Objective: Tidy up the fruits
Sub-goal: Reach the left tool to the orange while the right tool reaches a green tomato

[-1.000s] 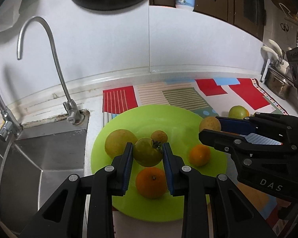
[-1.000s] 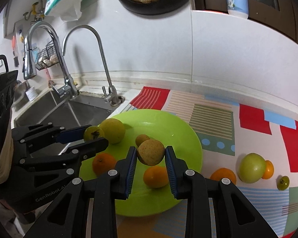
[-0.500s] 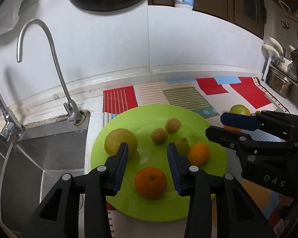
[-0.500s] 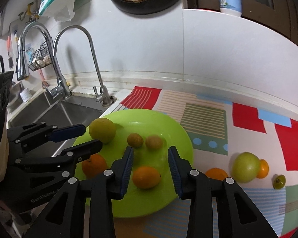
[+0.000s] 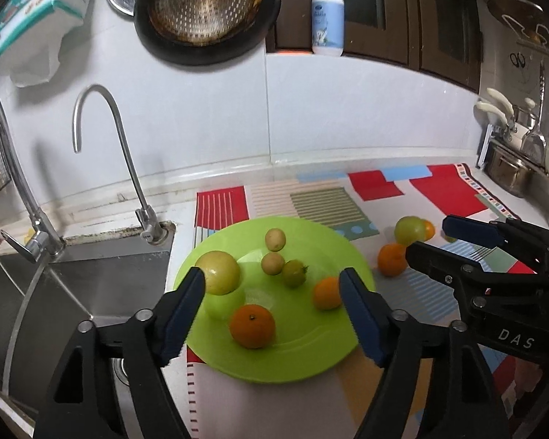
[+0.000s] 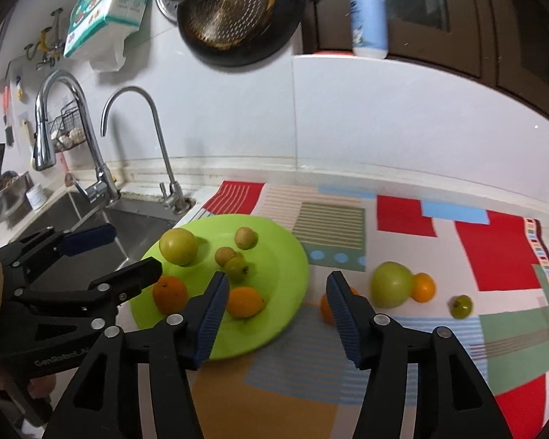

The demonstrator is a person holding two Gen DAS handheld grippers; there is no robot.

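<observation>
A: Kitchen tabletop w/ a patterned mat [image 6: 402,219], sink [image 5: 73,285] at left, white wall behind. Where was the fruit?

B: Six pcs on the green plate [image 5: 311,358]: big yellow-green fruit [image 5: 219,272] at the left edge, two small tan ones [image 5: 275,239] [image 5: 272,263] mid-plate, small green tomato [image 5: 294,273] touching the lower tan one, an orange [image 5: 252,325] near the front, smaller orange fruit [image 5: 325,292] to the right.

A: And off the plate?

B: On the mat, right of the plate: another orange [image 5: 392,259], a green apple [image 6: 391,284] w/ a small orange fruit [image 6: 422,287] touching it, plus a tiny green tomato [image 6: 462,306] further right, apart.

A: Grippers?

B: Left gripper [image 5: 272,311] was above the plate's near side, jaws opening, already wide, nothing gripped; fruit lay below and beyond the fingers. Right gripper [image 6: 276,311] was over the plate's right rim, jaws opening too, empty. In its view one finger [image 6: 342,311] hid part of the loose orange.

A: Anything in contact?

B: No, neither gripper's pads pressed on fruit.
</observation>
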